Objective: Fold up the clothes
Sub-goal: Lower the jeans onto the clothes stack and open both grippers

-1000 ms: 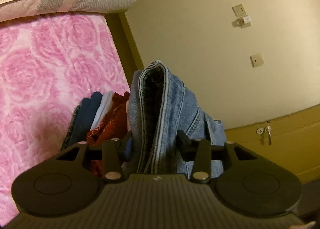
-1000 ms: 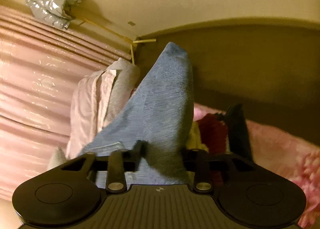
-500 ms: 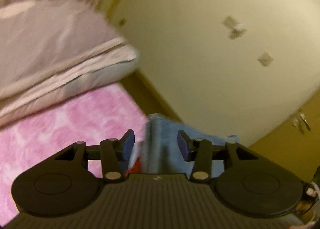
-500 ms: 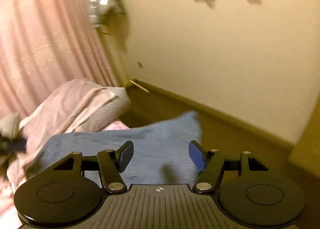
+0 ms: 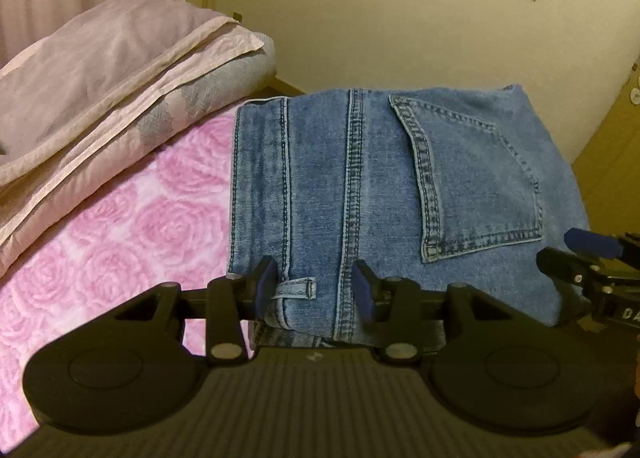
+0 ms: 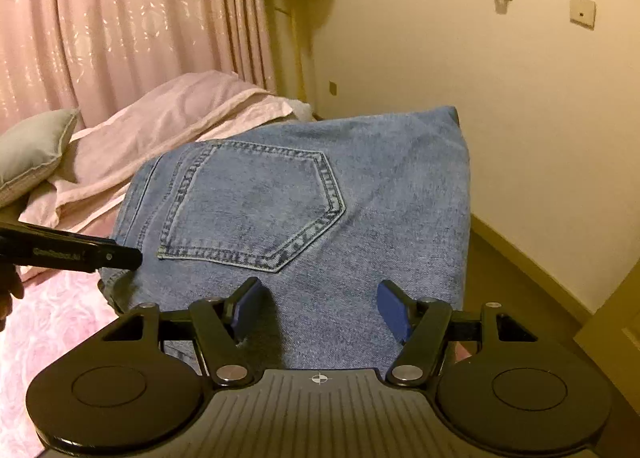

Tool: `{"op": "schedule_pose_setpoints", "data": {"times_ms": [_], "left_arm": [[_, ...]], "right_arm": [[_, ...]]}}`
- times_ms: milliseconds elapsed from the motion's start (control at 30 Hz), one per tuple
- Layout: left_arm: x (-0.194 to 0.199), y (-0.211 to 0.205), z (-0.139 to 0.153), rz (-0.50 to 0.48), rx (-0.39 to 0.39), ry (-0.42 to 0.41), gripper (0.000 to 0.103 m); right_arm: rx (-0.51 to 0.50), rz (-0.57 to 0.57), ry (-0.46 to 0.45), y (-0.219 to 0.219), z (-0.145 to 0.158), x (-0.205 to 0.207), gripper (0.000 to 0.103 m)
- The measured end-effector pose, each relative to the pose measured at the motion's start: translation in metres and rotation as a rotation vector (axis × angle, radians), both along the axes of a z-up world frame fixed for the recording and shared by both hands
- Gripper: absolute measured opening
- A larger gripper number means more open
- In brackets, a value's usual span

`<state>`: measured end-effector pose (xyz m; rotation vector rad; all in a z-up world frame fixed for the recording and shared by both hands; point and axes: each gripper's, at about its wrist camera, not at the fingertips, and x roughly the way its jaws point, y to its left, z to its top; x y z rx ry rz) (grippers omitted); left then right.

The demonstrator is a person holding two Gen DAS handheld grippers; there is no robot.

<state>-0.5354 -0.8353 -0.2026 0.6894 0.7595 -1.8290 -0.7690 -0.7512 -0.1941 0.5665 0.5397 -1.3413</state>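
Presently, the folded jeans (image 5: 384, 186) lie flat on the bed's pink rose blanket (image 5: 120, 226), back pocket up, with the pillow (image 5: 104, 70) at ten o'clock. The left hand-held gripper (image 5: 316, 286) and right hand-held gripper (image 6: 320, 310) both stand spread over the near denim edge, gripping nothing.

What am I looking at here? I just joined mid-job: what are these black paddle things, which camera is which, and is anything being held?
Each black two-finger tool is a hand-held gripper with a camera looking along its fingers. One picture is from the left gripper, the other from the right gripper. Both stand open and hold nothing. Before them lies a folded pair of blue denim jeans, back pocket up, on a pink rose-patterned bedspread. A folded pale pink quilt lies beyond.
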Motion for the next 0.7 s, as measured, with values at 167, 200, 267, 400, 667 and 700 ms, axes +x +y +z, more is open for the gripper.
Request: {"op": "schedule_pose_setpoints", "data": {"times_ms": [167, 200, 267, 400, 667, 700], "left_arm": [[-0.006, -0.005, 0.03, 0.007, -0.04, 0.033, 0.034], [-0.006, -0.005, 0.037, 0.012, -0.053, 0.048, 0.034], [-0.008, -0.006, 0.045, 0.006, -0.068, 0.061, 0.034], [-0.021, -0.008, 0.03, -0.036, -0.033, 0.019, 0.034], [-0.025, 0.0, 0.043, 0.008, 0.011, -0.039, 0.035], [-0.025, 0.002, 0.046, 0.018, 0.016, -0.044, 0.036]], "right_arm": [[0.037, -0.075, -0.051, -0.015, 0.019, -0.016, 0.064], [0.021, -0.088, -0.058, -0.016, 0.026, -0.019, 0.064], [-0.007, -0.103, -0.065, -0.014, 0.037, -0.023, 0.064], [0.062, -0.091, -0.017, -0.022, 0.023, -0.022, 0.064], [0.072, -0.132, -0.092, -0.018, 0.033, -0.03, 0.065], [0.066, -0.145, -0.118, -0.014, 0.037, -0.033, 0.065]]}}
